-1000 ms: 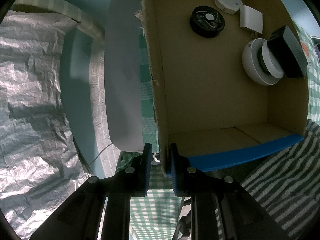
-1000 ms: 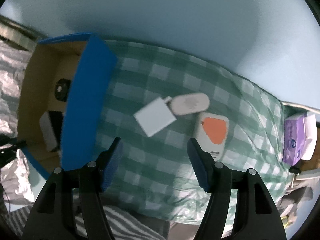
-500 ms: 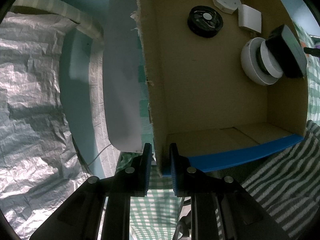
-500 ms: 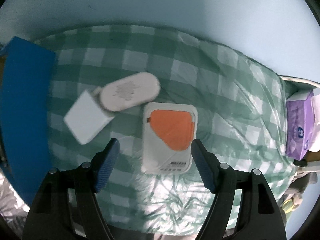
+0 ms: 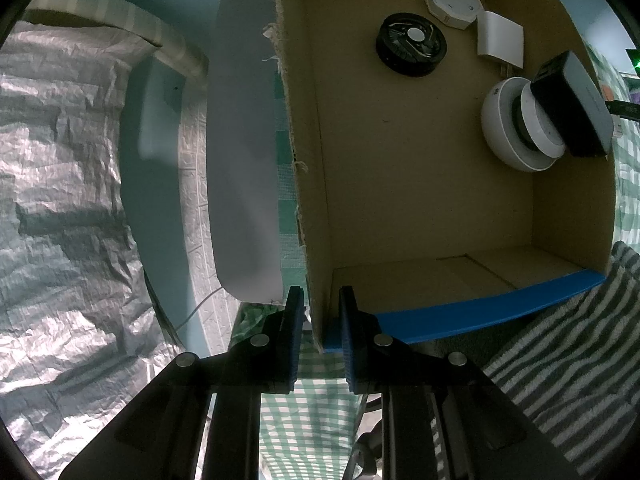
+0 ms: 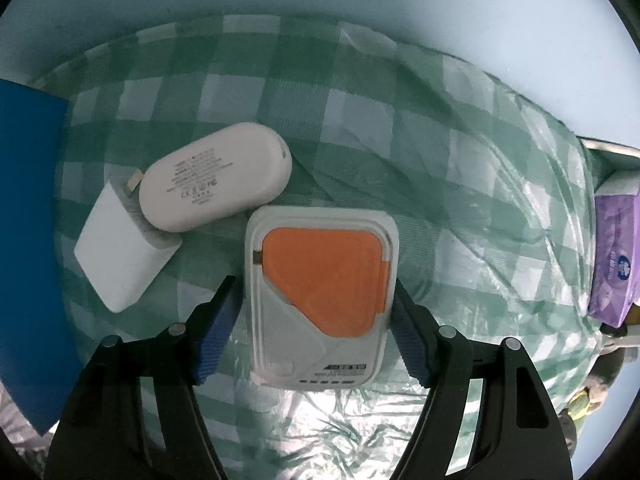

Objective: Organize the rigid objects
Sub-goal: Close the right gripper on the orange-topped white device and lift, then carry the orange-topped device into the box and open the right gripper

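Right gripper [image 6: 314,316] straddles the orange-faced white device [image 6: 320,296] on the checked cloth [image 6: 460,184], jaws closing but not yet pressing; left gripper [image 5: 319,332] pinches the cardboard box [image 5: 420,200] wall. Five items already lie inside, among them a black disc [image 5: 411,45]; the oval power bank [image 6: 214,182] and white charger [image 6: 122,250] remain out

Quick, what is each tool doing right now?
Left tool: shut on the cardboard box wall.
Right tool: closing around the white-and-orange device, pads not clearly pressing it yet.
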A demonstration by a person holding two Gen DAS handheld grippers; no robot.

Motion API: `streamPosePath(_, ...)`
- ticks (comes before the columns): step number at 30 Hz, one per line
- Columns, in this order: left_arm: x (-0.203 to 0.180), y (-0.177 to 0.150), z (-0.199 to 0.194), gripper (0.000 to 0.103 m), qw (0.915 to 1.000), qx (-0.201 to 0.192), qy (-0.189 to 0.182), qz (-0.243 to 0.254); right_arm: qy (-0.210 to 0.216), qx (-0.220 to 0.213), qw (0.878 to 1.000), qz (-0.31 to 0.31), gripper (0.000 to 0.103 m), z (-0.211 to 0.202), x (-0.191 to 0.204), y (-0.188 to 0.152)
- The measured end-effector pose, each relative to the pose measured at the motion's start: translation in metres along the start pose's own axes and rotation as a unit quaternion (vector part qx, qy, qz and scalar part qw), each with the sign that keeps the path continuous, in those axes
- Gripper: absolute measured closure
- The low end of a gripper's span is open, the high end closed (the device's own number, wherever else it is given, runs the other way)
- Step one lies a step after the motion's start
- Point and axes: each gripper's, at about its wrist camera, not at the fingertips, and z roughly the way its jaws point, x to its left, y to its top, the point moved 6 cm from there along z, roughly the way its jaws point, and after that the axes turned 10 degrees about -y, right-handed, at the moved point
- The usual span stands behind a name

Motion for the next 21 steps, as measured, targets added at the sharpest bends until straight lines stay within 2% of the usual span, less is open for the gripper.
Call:
streamPosePath(3,0.000,0.000,0.000,0.086,1.0000,0.000,0.001,0.000,-0.008,-0.002,1.000,0.004,0.039,0.000,-0.001,0.002)
streamPosePath(9,0.000,0.000,0.000,0.086,1.0000,-0.001,0.001,-0.001,-0.009,-0.001,1.000,-0.001,0.040,0.000,0.001,0.000)
streamPosePath(21,0.000,0.000,0.000,0.086,1.0000,0.000,0.003,0.003,0.022,0.003,0.999,-0.038,0.040,-0.011,0.030,-0.034)
